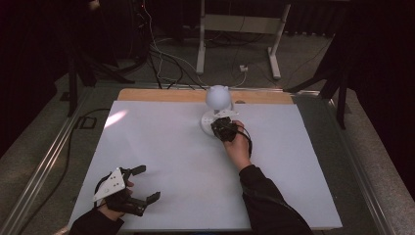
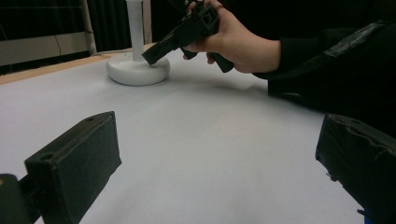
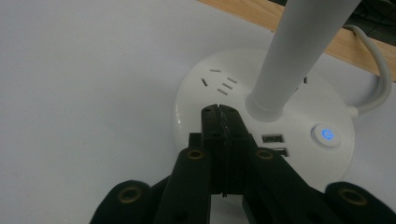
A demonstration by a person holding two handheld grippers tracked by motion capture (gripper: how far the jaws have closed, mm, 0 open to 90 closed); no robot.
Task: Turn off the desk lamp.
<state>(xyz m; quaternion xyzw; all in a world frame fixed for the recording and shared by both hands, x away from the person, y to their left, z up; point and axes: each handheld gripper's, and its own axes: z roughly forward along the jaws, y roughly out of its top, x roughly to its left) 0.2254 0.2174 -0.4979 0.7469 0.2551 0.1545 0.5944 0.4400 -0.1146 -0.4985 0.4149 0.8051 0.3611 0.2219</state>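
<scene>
Right claw [image 3: 219,112] pressed together, tips down on lamp base [image 3: 205,100] — left claw [image 1: 142,183] idle.

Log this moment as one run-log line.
right gripper: shut, tips at lamp base, beside lit power button | left gripper: open, empty, over table

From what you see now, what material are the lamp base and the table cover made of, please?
The lamp base looks like smooth white moulded plastic: crisp socket slots, a soft sheen. The table cover seems a matte white sheet, perhaps paper or thin plastic; a wooden edge shows behind it.
</scene>
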